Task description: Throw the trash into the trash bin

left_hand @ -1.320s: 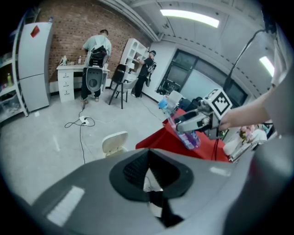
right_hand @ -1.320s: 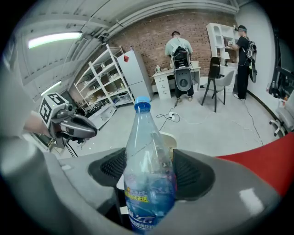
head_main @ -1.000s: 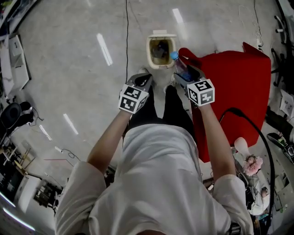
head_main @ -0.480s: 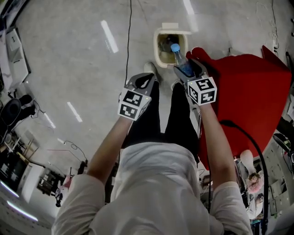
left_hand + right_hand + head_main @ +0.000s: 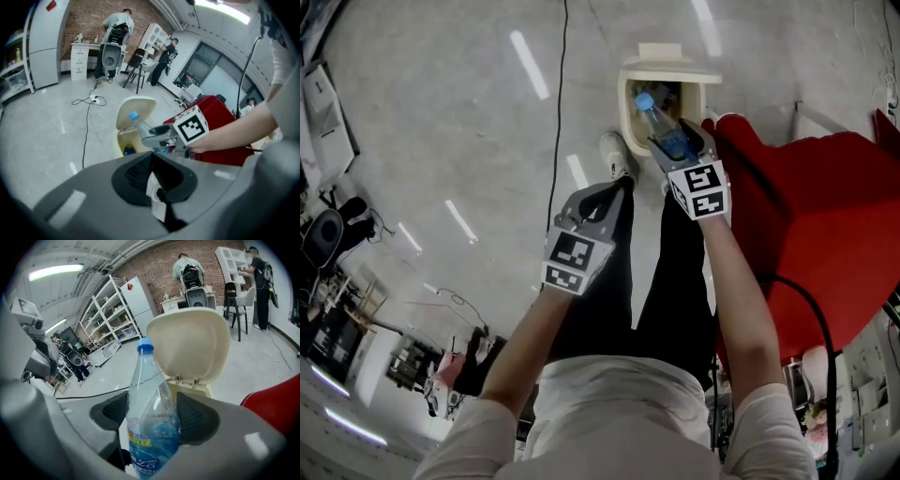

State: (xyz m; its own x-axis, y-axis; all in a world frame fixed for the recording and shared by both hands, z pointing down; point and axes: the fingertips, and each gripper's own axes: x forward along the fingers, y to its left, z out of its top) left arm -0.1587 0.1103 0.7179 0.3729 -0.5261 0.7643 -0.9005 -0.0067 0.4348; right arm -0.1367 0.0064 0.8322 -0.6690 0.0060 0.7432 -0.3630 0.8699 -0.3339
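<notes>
A cream trash bin [image 5: 633, 111] stands on the floor ahead with its lid [image 5: 190, 345] up. My right gripper [image 5: 677, 148] is shut on a clear plastic bottle [image 5: 660, 126] with a blue cap and blue label. It holds the bottle neck-forward over the bin's open mouth. In the right gripper view the bottle [image 5: 152, 423] fills the space between both pads. My left gripper [image 5: 607, 190] hangs lower and to the left, over the person's leg, its jaws closed with nothing clearly in them. The left gripper view shows the bin [image 5: 123, 140], the bottle [image 5: 138, 124] and the right gripper [image 5: 157, 137].
A large red-covered surface [image 5: 811, 225] lies close on the right of the bin. A black cable [image 5: 562, 84] runs across the grey floor to the left. The person's white shoe [image 5: 616, 155] is beside the bin. Far off stand people, shelves [image 5: 105, 329] and chairs.
The right gripper has carried the bottle forward, from beside the bin's edge to over its opening. The left gripper has dropped back toward the body.
</notes>
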